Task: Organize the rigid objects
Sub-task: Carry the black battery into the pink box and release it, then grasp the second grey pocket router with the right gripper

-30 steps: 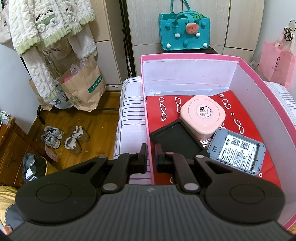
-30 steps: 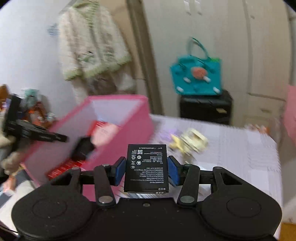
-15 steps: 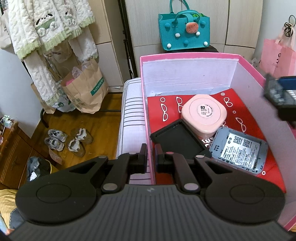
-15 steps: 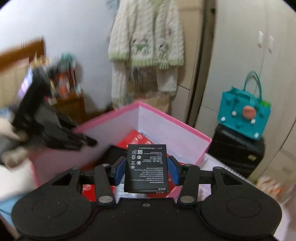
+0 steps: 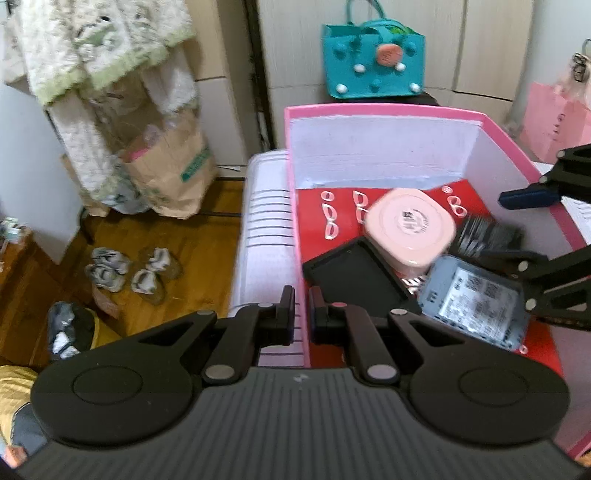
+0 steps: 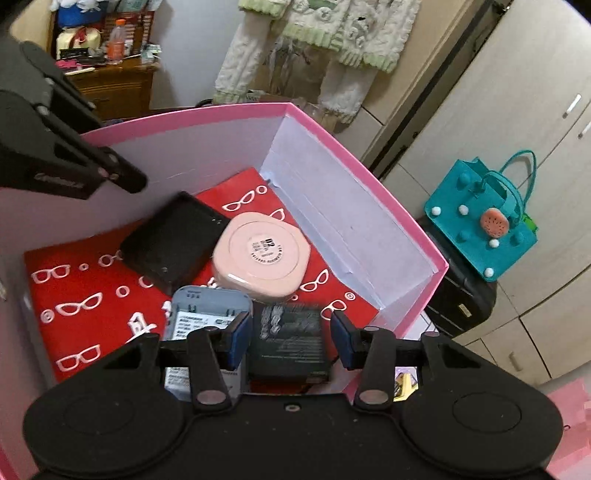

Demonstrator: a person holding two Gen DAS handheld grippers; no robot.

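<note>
Since a second ago we swung our right gripper (image 6: 291,334) over the pink cardboard box (image 6: 369,173), its closing jaws clear of the blurred black flat battery (image 6: 290,339) between them, while our left gripper (image 5: 302,312) pinches the box's wall.

Lived-in home, bedroom by the look. Fluffy cream-and-green cardigan (image 6: 325,33) hanging against pale wardrobe doors (image 6: 509,122). Wood plank floor (image 5: 122,243) with pairs of worn shoes (image 5: 133,271) scattered on it. Brown paper shopping bag (image 5: 173,170) stuffed against the wall, teal felt tote (image 5: 373,61) set on a black case, pink gift bag (image 5: 554,118) in the corner. Striped white bedding (image 5: 264,236) under a pink storage box (image 5: 388,110). Wooden side cabinet (image 6: 114,85) cluttered with bottles and knick-knacks.
</note>
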